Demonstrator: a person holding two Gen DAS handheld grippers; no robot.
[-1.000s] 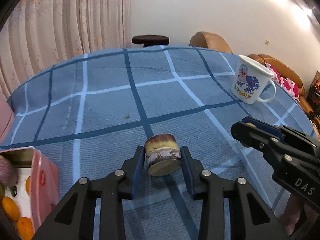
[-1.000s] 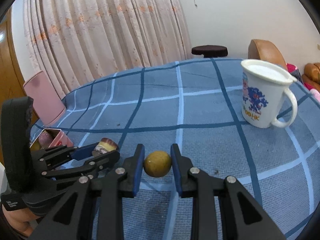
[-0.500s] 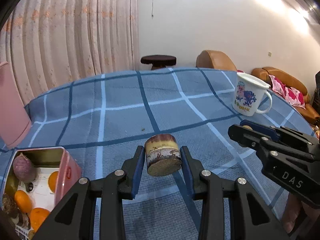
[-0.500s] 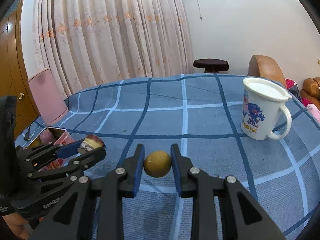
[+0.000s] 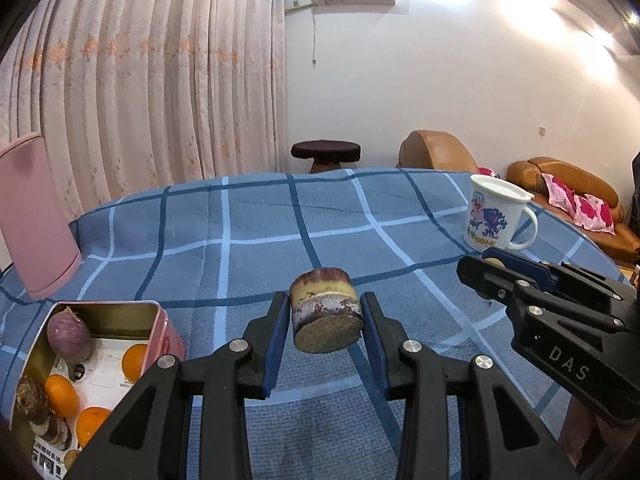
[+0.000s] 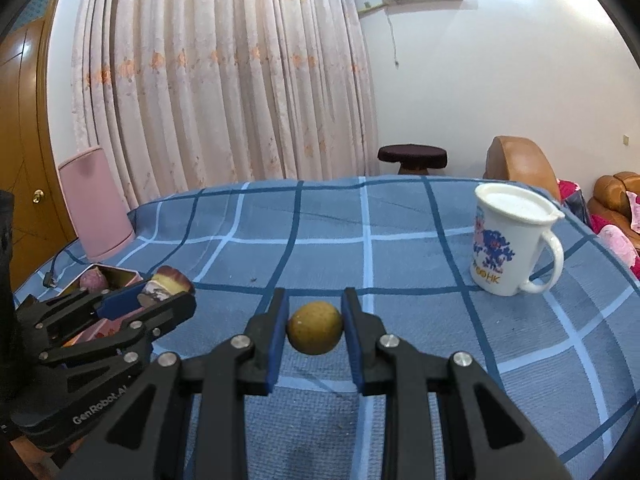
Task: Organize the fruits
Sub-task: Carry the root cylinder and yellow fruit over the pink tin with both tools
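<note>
My left gripper [image 5: 325, 320] is shut on a short cut piece of sugarcane [image 5: 326, 314], purple and yellow, held above the blue checked tablecloth. My right gripper [image 6: 315, 326] is shut on a small round yellow-brown fruit [image 6: 315, 327], also held above the cloth. An open pink tin [image 5: 160, 320] at the lower left of the left wrist view holds oranges [image 5: 60, 394], a purple fruit [image 5: 69, 334] and other pieces. The left gripper with the sugarcane also shows at the left of the right wrist view [image 6: 164, 292], over the tin [image 6: 116, 274].
A white printed mug [image 6: 510, 244] stands on the cloth at the right; it also shows in the left wrist view [image 5: 496, 216]. A pink lid [image 5: 34, 216] stands upright at the far left. A dark stool [image 5: 325, 152] and brown sofas [image 5: 568, 192] lie beyond the table.
Both grippers have risen and tilted up while keeping hold of their fruit. More of the room and of the pink tin has come into view.
</note>
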